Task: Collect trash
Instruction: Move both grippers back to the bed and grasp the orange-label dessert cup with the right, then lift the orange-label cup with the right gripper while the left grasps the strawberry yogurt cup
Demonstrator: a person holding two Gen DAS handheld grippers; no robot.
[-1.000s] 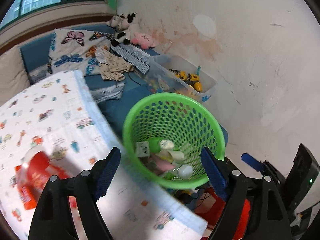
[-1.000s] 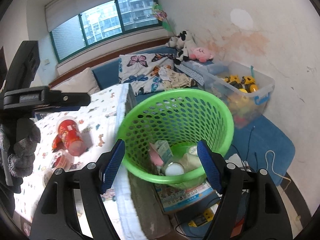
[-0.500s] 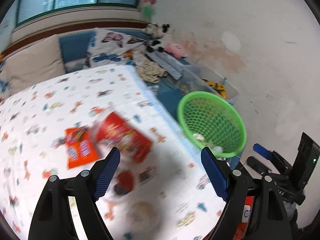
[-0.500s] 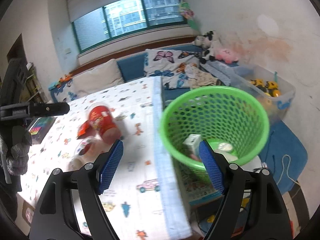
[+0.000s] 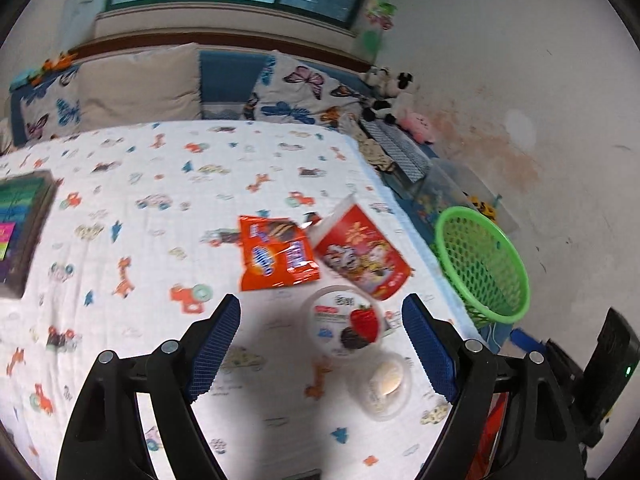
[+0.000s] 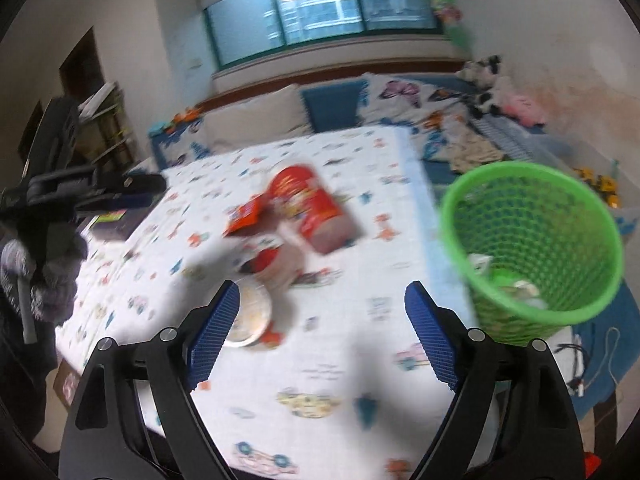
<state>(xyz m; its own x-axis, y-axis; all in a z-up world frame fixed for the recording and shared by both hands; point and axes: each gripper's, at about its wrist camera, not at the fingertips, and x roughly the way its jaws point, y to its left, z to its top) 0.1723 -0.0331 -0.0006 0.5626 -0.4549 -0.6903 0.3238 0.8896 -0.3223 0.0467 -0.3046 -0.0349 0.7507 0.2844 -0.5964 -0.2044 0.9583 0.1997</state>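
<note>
While we judge which piece to take first: the trash lies in one cluster on the table (image 5: 120,184), near its edge by the basket.
Left gripper (image 5: 320,344): released, jaws wide, nothing between them; we hold it tilted down over the cloth.
Right gripper (image 6: 322,336): its jaws have just been opening and stand wide, with nothing between them.
Nearest piece to the left gripper: the strawberry cup (image 5: 346,326), lying just ahead, a little right of centre between the jaws.
Beside it: the clear lid (image 5: 386,386), nearer us and off to the right.
Farther ahead: the orange wrapper (image 5: 274,258), flat, and the red noodle cup (image 5: 362,258), lying on its side with its long axis slanting away to the left.
From the right gripper: the same cluster sits ahead and to the left, blurred.
Green basket (image 5: 482,268): beyond the table's right edge, closer to the right gripper.
Our reading: the left gripper is better placed for the strawberry cup.
</note>
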